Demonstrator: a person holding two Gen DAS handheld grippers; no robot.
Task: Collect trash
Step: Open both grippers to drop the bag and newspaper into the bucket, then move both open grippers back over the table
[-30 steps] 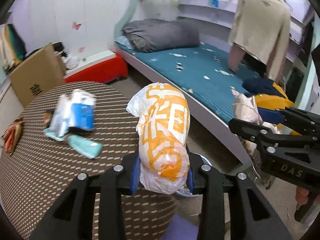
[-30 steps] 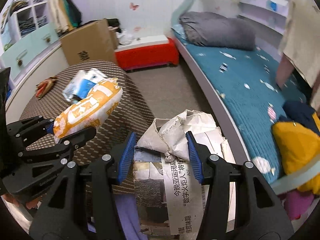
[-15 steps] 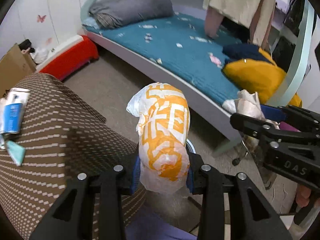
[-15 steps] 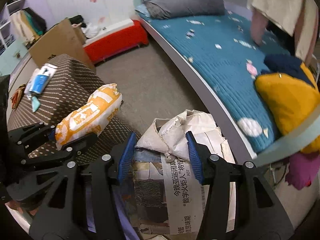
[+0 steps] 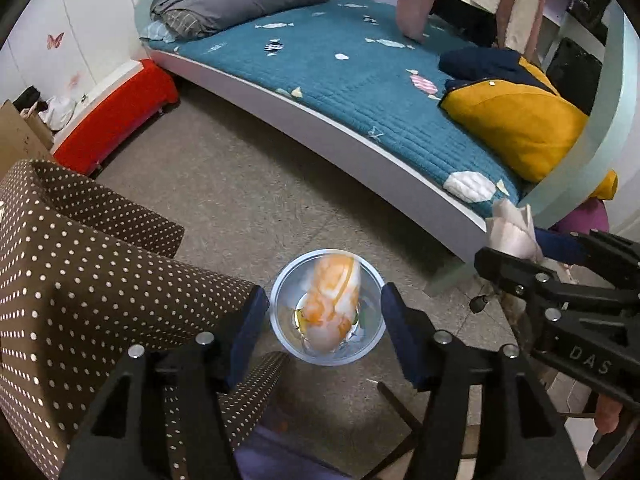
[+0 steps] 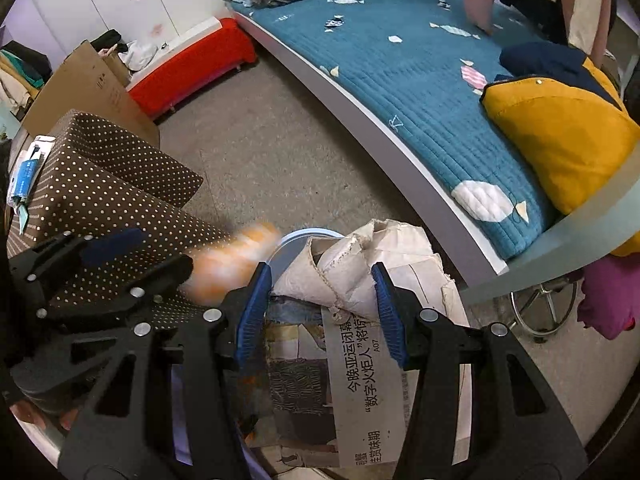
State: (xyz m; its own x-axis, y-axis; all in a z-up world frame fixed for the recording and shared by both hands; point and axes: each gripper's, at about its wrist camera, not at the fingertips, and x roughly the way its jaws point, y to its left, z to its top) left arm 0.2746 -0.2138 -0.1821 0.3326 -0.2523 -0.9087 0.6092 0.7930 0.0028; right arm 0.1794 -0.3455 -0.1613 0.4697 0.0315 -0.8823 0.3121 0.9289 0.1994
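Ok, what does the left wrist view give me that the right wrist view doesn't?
Only the left wrist view looks down into the bin, with the blurred orange-and-white bag at its mouth below the open left tool. Only the right wrist view shows the crumpled newspaper clamped in the right tool and the blue packet on the dotted tablecloth. Both show bed, bin and bag.

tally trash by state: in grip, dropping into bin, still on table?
In grip: 1, crumpled newspaper in the right gripper
Dropping into bin: 1, orange-and-white bag, blurred over the trash bin, free of the open left gripper
Still on table: 1 cluster, blue-and-white wrappers; separate pieces cannot be told
Total: 3
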